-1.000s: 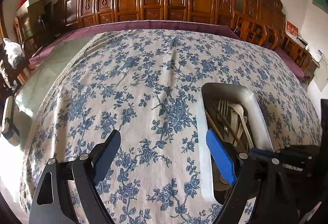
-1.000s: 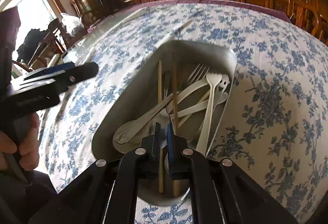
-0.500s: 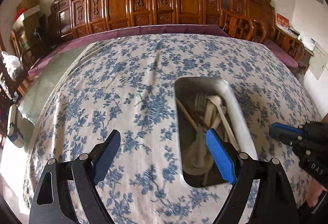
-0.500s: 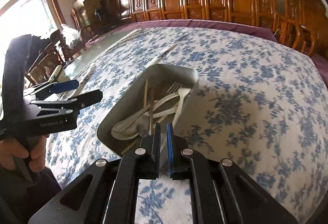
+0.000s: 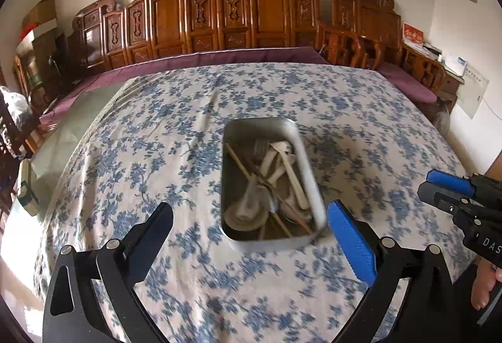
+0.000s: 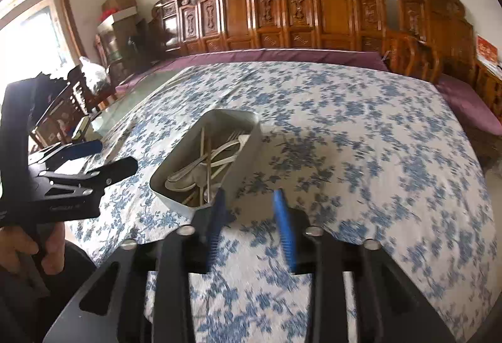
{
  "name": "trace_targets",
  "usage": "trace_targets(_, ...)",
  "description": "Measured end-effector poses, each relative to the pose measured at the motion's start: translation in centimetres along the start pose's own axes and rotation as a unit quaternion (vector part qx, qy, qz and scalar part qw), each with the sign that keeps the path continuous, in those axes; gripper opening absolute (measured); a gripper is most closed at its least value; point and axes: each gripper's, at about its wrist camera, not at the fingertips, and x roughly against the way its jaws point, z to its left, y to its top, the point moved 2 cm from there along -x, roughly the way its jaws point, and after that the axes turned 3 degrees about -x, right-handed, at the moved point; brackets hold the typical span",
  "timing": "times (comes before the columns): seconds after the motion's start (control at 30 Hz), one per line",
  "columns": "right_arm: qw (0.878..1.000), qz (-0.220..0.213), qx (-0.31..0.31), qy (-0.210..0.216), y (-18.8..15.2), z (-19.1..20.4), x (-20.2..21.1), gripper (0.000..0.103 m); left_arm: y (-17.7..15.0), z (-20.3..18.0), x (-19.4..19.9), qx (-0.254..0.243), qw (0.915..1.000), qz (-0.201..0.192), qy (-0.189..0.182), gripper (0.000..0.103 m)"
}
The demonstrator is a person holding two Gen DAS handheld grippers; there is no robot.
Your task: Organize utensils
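Observation:
A metal tray (image 5: 310, 173) stands on the flowered tablecloth and holds several utensils (image 5: 269, 180): pale spoons, forks and wooden chopsticks. It also shows in the right wrist view (image 6: 241, 155). My left gripper (image 5: 251, 227) is open and empty, held back above the tray's near end. My right gripper (image 6: 251, 217) is open and empty, above the cloth just right of the tray's near corner. The right gripper also shows at the right edge of the left wrist view (image 5: 445, 189).
The table (image 5: 157, 129) is covered by a blue-flowered cloth, with bare glass at its left side. Carved wooden chairs (image 5: 257, 13) line the far edge and right side. A small box (image 5: 26, 189) lies at the left table edge.
Both grippers have pulled back and up from the tray. My right gripper, shut over the tray's utensils a second ago, has opened and holds nothing. The left gripper stayed open.

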Motion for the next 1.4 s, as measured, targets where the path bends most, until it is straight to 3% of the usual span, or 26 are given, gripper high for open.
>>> trace_targets(0.27, 0.997, -0.049, -0.009, -0.060, -1.1, -0.8, 6.2, 0.095, -0.2, -2.8, 4.7, -0.014, 0.9998, -0.016, 0.001, 0.095)
trace_targets(0.33, 0.995, -0.061, -0.011, -0.078, -1.3, -1.0, 7.6, 0.099, -0.1, -3.5, 5.9, -0.019, 0.9996, -0.022, 0.004, 0.095)
trace_targets(0.63, 0.990, -0.095, -0.025, -0.102, -1.9, -0.8, 13.5, 0.100, 0.4, -5.6, 10.8, -0.023, 0.9985, -0.049, -0.001, 0.095)
trace_targets(0.8, 0.985, -0.135, -0.021, -0.109, -1.0, 0.0, 17.3, 0.100, 1.4, -6.3, 14.6, -0.011, 0.9959, -0.087, -0.022, 0.095)
trace_targets(1.03, 0.976, -0.187, -0.009, -0.115, 0.5, 1.3, 21.9, 0.100, 2.9, -7.1, 20.0, -0.011, 0.9891, -0.146, -0.014, 0.095)
trace_targets(1.4, 0.965, -0.234, 0.001, -0.123, 1.3, 2.8, 26.0, 0.100, 3.0, -6.1, 23.9, 0.007, 0.9828, -0.184, -0.005, 0.095)
